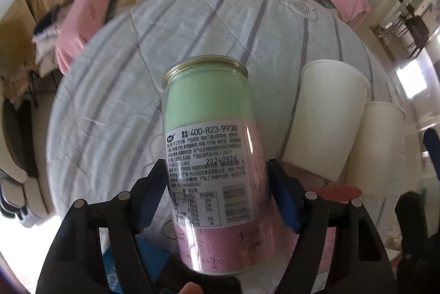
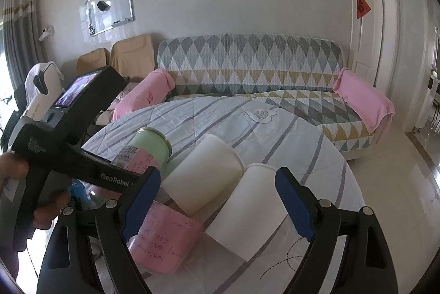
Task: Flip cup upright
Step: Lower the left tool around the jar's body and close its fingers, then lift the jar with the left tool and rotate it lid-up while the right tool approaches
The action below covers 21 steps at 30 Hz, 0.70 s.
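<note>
My left gripper (image 1: 217, 195) is shut on a clear jar-like cup (image 1: 211, 145) with green and pink paper inside and a printed label; it lies tilted in the jaws, gold rim pointing away. The same cup (image 2: 150, 148) shows in the right wrist view, held by the left gripper's body (image 2: 82, 134). My right gripper (image 2: 217, 203) is open, its fingers either side of a white paper cup (image 2: 253, 211) lying on its side. A second white paper cup (image 2: 203, 173) lies beside it. Both white cups show in the left wrist view (image 1: 327, 115), (image 1: 376, 145).
A round table with a striped light cloth (image 2: 275, 134) holds everything. Another clear cup with pink paper (image 2: 162, 236) lies near my right gripper's left finger. A patterned sofa (image 2: 247, 68) with pink cushions stands behind the table. Tiled floor lies to the right.
</note>
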### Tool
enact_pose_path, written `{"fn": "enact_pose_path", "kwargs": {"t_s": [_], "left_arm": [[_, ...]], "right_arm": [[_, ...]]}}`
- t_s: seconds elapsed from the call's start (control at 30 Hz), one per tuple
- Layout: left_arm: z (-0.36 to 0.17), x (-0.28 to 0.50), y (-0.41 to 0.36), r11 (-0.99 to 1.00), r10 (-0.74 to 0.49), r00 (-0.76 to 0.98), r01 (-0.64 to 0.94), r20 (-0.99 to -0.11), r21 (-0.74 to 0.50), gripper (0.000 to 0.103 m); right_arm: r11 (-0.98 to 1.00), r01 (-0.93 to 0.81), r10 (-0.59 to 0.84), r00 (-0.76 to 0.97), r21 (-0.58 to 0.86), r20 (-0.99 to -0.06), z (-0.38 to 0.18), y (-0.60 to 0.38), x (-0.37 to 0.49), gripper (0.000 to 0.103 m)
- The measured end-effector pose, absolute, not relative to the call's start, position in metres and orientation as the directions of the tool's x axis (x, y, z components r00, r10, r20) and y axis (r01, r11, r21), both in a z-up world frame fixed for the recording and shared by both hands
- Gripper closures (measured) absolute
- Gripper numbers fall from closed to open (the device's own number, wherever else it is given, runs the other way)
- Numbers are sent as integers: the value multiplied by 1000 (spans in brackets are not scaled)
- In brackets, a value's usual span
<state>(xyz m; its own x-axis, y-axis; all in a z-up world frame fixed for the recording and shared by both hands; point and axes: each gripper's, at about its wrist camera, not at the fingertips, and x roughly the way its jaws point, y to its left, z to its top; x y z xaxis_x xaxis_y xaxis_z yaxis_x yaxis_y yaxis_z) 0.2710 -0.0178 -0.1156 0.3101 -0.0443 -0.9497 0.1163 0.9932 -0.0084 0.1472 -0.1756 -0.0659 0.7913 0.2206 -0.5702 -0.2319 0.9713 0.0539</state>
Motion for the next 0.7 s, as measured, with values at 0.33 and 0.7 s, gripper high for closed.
{"fn": "enact_pose_path", "kwargs": {"t_s": [0.33,0.7], "left_arm": [[-99,241,0,990,-37,430,141,-902,27,30],[-86,233,18,991,-107,498,119,-861,-54,30]], "right_arm": [[971,-240,201,786,11,-584,-65,-159,148,16],[972,-233,179,780,-13,-599,-65,-150,147,16]]}}
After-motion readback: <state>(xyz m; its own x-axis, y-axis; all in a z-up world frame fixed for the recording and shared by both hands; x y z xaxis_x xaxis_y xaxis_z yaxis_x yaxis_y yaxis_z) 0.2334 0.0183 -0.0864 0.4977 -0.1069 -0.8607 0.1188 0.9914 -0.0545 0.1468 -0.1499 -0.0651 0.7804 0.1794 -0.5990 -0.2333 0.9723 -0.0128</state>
